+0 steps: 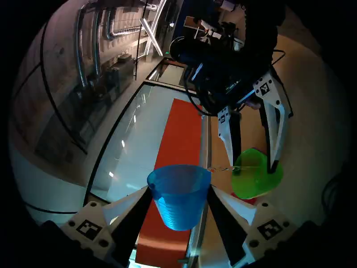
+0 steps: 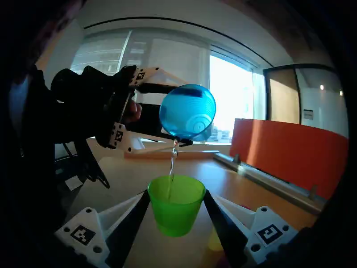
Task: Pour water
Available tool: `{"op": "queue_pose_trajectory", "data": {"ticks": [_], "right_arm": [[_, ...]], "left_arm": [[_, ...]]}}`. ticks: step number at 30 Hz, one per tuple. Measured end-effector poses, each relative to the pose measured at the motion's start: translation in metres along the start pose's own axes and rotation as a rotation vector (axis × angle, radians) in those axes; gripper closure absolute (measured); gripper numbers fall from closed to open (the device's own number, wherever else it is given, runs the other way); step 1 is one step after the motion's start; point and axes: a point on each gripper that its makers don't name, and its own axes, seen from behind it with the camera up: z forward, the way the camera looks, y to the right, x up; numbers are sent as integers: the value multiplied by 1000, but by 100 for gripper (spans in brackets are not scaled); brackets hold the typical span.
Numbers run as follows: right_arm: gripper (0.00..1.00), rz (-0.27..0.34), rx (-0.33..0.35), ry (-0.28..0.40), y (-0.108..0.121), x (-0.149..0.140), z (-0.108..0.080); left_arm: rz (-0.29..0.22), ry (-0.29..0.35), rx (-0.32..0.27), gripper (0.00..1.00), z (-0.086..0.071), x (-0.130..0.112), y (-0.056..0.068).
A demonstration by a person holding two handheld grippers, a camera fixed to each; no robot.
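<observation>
Two cups mid-pour: water (image 2: 171, 163) streams from blue cup (image 1: 179, 196) into green cup (image 2: 176, 205).
Both are clamped: left gripper (image 1: 178, 191) grasps blue, right gripper (image 2: 176, 195) green. The plastic is likely light and squashy; hold mid-wall.

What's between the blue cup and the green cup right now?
Only a thin stream of water, falling from the blue cup into the green cup, seen in the right gripper view.

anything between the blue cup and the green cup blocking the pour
Nothing visible. In the right gripper view the water stream falls from the tilted blue cup straight into the open green cup below it.
</observation>
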Motion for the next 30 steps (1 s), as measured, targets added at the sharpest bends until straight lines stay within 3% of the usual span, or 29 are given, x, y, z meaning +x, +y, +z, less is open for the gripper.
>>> {"op": "queue_pose_trajectory", "data": {"ticks": [30], "right_arm": [[10, -6, -1, -6, 1, -2, -2]], "left_arm": [[53, 20, 3, 16, 3, 5, 2]]}}
